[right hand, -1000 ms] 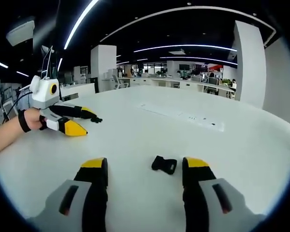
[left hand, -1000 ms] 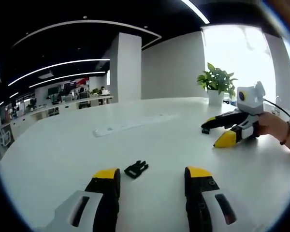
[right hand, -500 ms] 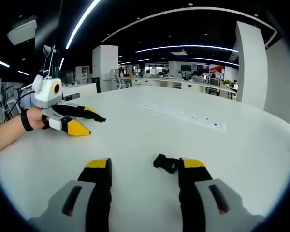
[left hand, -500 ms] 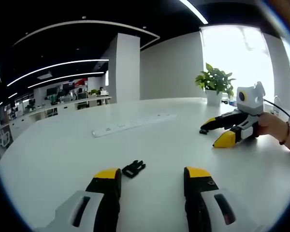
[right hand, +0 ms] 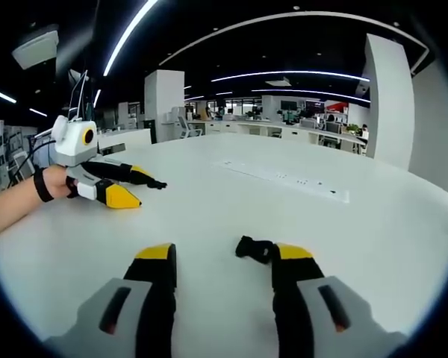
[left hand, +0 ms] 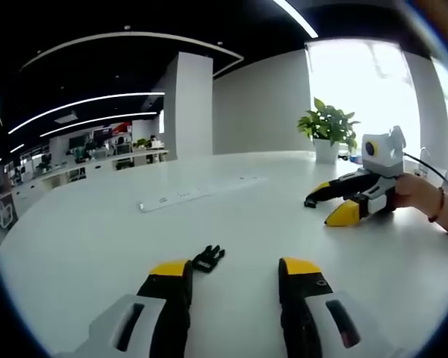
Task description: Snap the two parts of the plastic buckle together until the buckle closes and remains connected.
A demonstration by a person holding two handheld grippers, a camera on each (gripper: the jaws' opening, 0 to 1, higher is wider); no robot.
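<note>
Two black buckle parts lie apart on the white table (left hand: 97,246). The pronged part (left hand: 208,258) rests just beyond my left gripper's (left hand: 235,268) left jaw tip, slightly inside the gap. That gripper is open and holds nothing. The socket part (right hand: 255,248) touches or nearly touches the inner side of my right gripper's (right hand: 224,253) right jaw tip. This gripper is open too. In the left gripper view the right gripper (left hand: 343,203) lies far right, the socket part (left hand: 311,201) at its tip. In the right gripper view the left gripper (right hand: 123,186) lies far left, the pronged part (right hand: 157,184) at its tip.
A white power strip (left hand: 190,195) (right hand: 284,177) lies flat further back on the table. A potted plant (left hand: 330,127) stands at the far edge by the window. A person's hand (left hand: 418,194) with a dark wristband (right hand: 37,186) holds each gripper. Office desks stand beyond the table.
Both grippers have crept forward, so each buckle part now sits at a jaw tip. The jaws of both have narrowed a little but remain open.
</note>
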